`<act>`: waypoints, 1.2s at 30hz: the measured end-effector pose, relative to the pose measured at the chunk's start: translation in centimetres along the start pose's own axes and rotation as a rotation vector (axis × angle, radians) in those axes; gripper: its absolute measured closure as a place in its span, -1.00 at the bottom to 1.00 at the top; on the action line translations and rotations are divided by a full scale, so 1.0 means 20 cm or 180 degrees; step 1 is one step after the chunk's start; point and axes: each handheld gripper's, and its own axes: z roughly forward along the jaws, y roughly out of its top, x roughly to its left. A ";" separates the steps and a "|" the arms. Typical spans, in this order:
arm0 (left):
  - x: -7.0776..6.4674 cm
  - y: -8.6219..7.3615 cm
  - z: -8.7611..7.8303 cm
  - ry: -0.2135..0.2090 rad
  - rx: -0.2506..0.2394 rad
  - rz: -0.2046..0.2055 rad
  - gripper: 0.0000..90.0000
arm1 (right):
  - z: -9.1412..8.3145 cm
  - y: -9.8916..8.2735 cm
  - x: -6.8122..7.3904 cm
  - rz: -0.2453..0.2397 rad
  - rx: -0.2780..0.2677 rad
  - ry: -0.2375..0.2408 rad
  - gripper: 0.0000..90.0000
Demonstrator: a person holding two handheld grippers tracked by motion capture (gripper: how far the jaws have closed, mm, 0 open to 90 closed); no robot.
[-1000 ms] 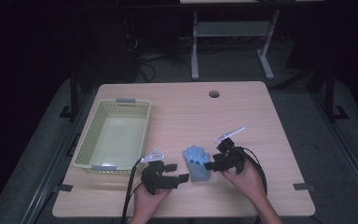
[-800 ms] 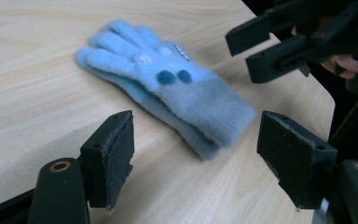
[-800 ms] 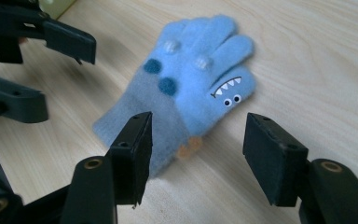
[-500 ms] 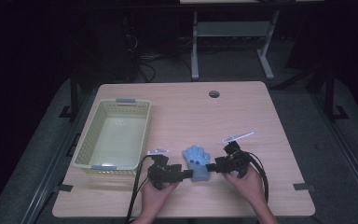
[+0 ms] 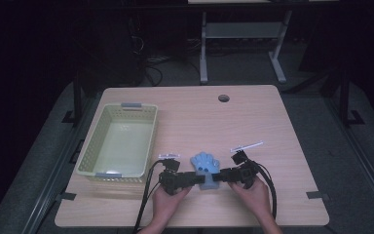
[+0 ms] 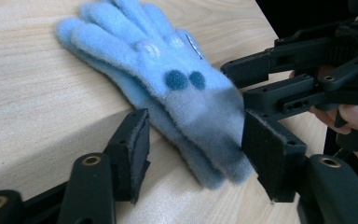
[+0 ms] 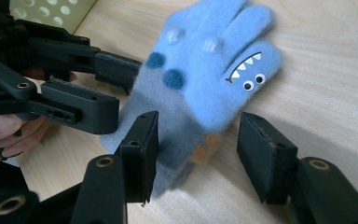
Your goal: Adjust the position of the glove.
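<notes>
blue glove (image 5: 205, 164) flat on table (image 5: 253, 112), beside basket (image 5: 118, 141); left gripper (image 5: 195, 178) wide, right gripper (image 5: 218, 176) wide, both straddling cuff.

Light wooden table (image 5: 253, 122) carries a pale green basket (image 5: 118, 141) at left, blue glove (image 5: 205, 168) lying near the front edge.

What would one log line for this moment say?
object: blue glove flat on table | left tongs: open around cuff | right tongs: open around cuff | basket: empty
</notes>
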 end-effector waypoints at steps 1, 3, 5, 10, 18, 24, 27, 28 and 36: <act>0.00 0.00 0.00 -0.0005 0.0007 -0.0001 -0.03 | 0.00 0.00 0.00 0.0012 0.0009 -0.0007 0.08; 0.00 0.00 0.00 -0.0028 0.0034 -0.0043 -0.01 | 0.01 0.00 0.00 0.0027 -0.0001 -0.0012 0.10; 0.00 0.01 0.00 -0.0039 0.0044 -0.0110 -0.02 | 0.02 -0.01 0.00 0.0037 -0.0002 -0.0021 0.13; 0.01 0.01 -0.02 -0.0044 0.0039 -0.0177 -0.08 | 0.03 -0.02 0.00 0.0101 -0.0025 0.0008 0.16; 0.03 0.01 0.00 -0.0190 0.0112 -0.0282 0.12 | 0.04 -0.03 0.00 0.0120 -0.0040 0.0065 0.24; 0.03 0.01 0.03 -0.0246 0.0153 -0.0288 0.26 | 0.05 -0.03 0.01 0.0152 -0.0058 0.0083 0.30; 0.03 0.01 0.04 -0.0252 0.0171 -0.0293 0.33 | 0.05 -0.04 0.01 0.0193 -0.0091 0.0084 0.35; 0.03 0.01 0.04 -0.0264 0.0172 -0.0304 0.34 | 0.05 -0.04 0.01 0.0193 -0.0102 0.0094 0.36; 0.06 0.02 0.06 -0.0373 0.0202 -0.0393 0.41 | 0.07 -0.05 0.01 0.0263 -0.0157 0.0168 0.49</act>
